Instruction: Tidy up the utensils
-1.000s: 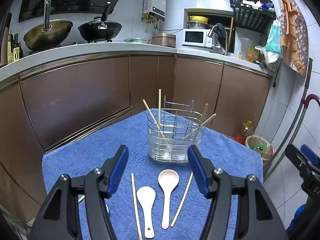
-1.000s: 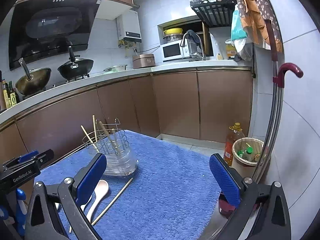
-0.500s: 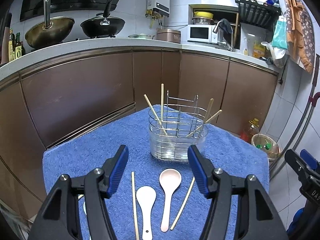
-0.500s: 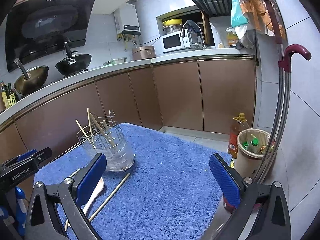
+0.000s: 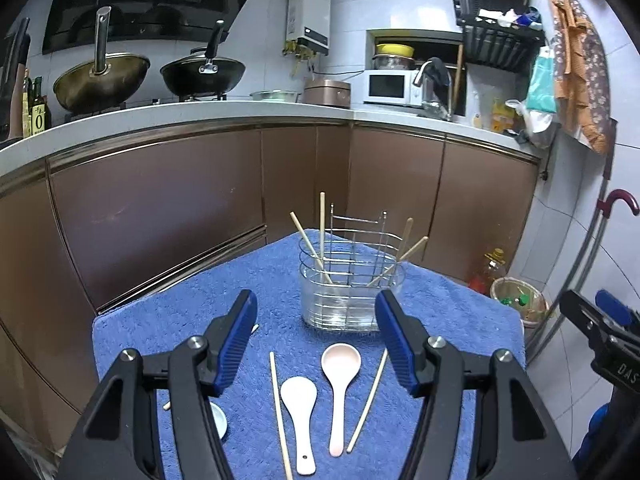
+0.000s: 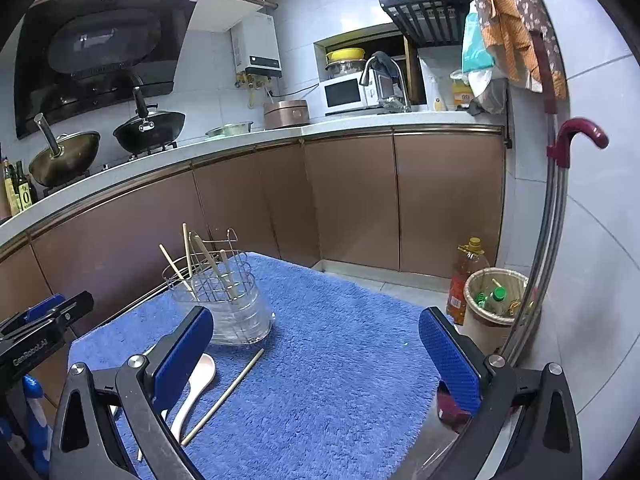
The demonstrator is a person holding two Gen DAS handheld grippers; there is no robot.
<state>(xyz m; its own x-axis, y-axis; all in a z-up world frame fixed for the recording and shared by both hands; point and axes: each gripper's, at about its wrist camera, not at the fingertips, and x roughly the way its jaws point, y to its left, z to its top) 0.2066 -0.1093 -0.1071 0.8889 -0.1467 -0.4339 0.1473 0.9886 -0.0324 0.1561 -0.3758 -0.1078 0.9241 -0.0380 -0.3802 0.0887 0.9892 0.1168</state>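
Towel (image 6: pixel 340 360) right half bare; holder (image 5: pixel 352 280) blocks far centre.

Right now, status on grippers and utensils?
Left gripper and right gripper open, empty. Spoons, chopsticks loose on towel. Holder unobstructed.

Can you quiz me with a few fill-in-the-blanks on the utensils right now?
1. The chopsticks already sorted stand in the wire ____ on the blue towel.
2. The pink spoon lies beside a ____ spoon.
3. The left gripper holds ____.
4. Both grippers' jaws stand ____.

Missing words: utensil holder; white; nothing; open
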